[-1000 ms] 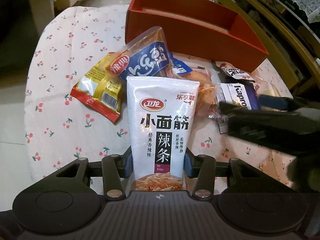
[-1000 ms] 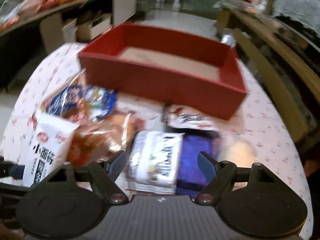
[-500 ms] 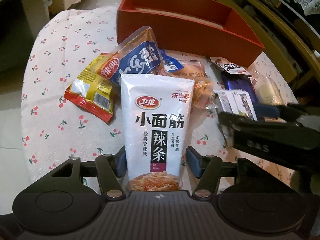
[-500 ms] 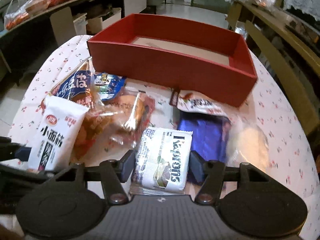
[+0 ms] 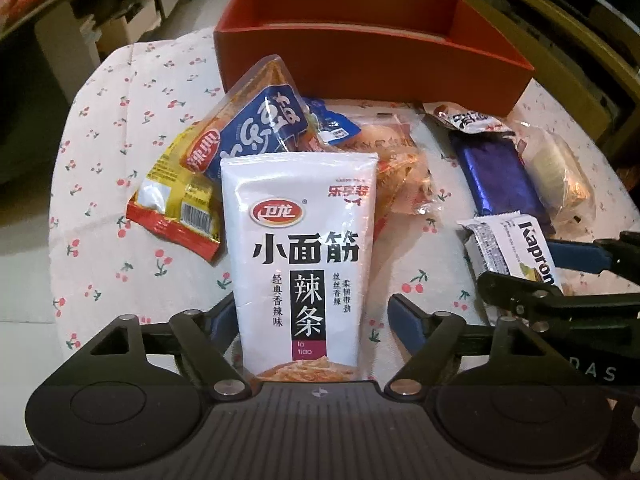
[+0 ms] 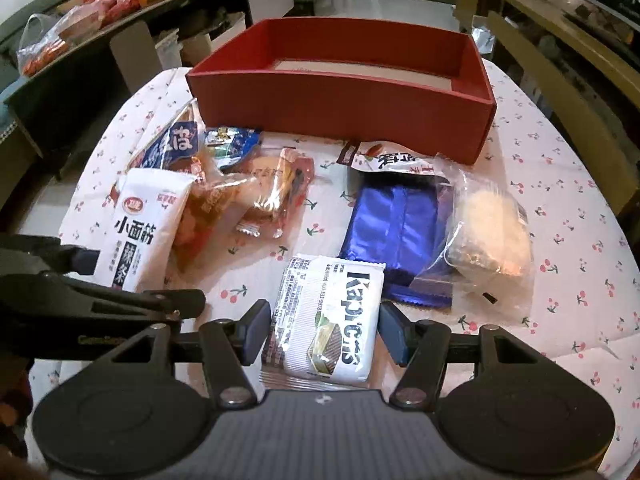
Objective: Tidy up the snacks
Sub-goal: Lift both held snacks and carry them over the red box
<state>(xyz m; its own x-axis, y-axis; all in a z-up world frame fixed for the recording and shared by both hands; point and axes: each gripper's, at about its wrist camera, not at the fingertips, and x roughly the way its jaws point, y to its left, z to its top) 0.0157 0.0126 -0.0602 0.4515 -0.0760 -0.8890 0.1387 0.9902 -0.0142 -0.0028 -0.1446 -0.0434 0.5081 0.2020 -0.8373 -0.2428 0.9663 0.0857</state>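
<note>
On the cherry tablecloth (image 6: 560, 184), a white snack bag (image 5: 300, 256) with big black writing lies between the spread jaws of the left gripper (image 5: 308, 316), which now stand wider than before. Behind the pile, the red box (image 6: 340, 96) shows only its bare floor. Closer in, the right gripper (image 6: 324, 330) has moved up so its open jaws sit either side of the white wafer pack (image 6: 328, 316), apart from it.

Bare cherry-print cloth of the counter (image 6: 560, 216) lies open at three o'clock. At twelve, the open red cardboard box (image 6: 344, 100) blocks passage; crinkly snack packets (image 6: 260, 184) crowd ten o'clock.
</note>
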